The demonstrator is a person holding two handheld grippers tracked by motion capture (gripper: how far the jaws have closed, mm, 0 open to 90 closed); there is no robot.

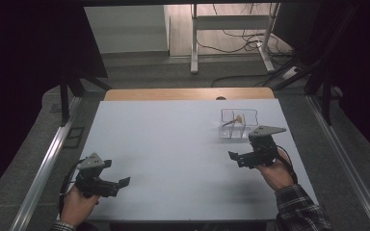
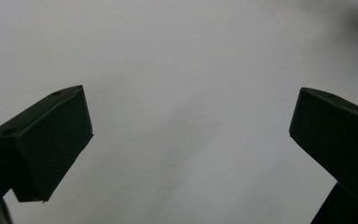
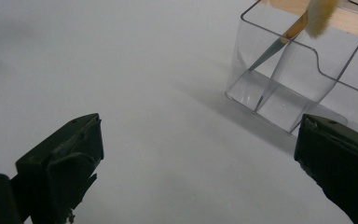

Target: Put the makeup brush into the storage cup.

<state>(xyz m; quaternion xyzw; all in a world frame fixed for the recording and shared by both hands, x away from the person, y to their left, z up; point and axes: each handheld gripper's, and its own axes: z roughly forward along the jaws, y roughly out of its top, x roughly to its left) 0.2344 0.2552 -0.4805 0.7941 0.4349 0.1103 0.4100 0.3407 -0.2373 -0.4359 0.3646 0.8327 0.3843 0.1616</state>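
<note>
A clear plastic box with inner dividers stands at the right back of the white table. A brush with a tan tuft leans inside it, and the box with the brush appears close up in the right gripper view. My right gripper is just in front of the box, open, nothing between its jaws. My left gripper rests low over the table's near left, open and empty.
A wooden strip borders the table's far edge. Metal rails run along both sides. Behind the table stand desk legs and loose cables on the floor. A plaid sleeve enters at bottom right.
</note>
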